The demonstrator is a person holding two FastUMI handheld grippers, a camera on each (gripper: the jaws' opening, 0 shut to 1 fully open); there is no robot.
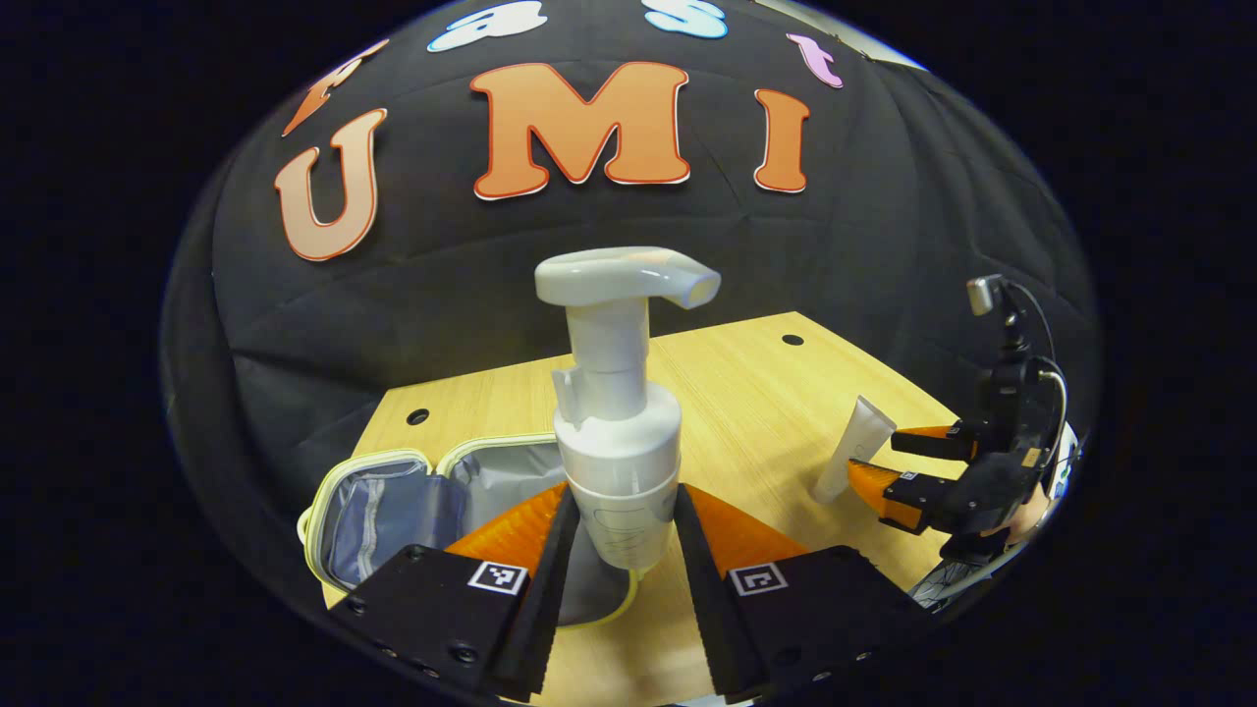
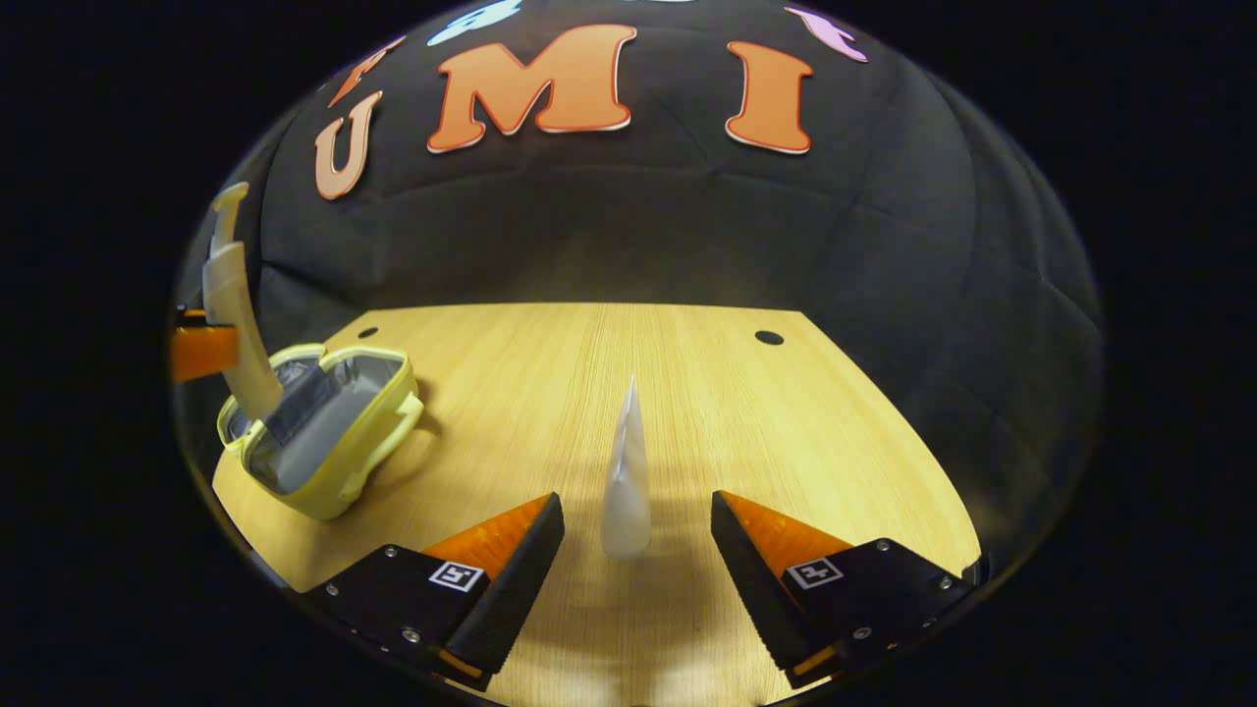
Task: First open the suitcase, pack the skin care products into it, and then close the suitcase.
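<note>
Plenty of bare light wooden tabletop (image 2: 687, 393) from 12 to 3 o'clock in the right gripper view, with the open pale-yellow zip case with grey lining (image 2: 334, 432) sitting right at the 9 o'clock edge. The left gripper (image 1: 624, 535) is clamped on a white plastic pump bottle (image 1: 617, 432), upright over the case. The right gripper (image 2: 638, 535) is spread wide, level, around a standing white squeeze tube (image 2: 627, 481) without touching it.

A recording booth: black cloth wall (image 2: 628, 216) rising right behind a bare wooden desk (image 2: 687, 393) with cable holes.
</note>
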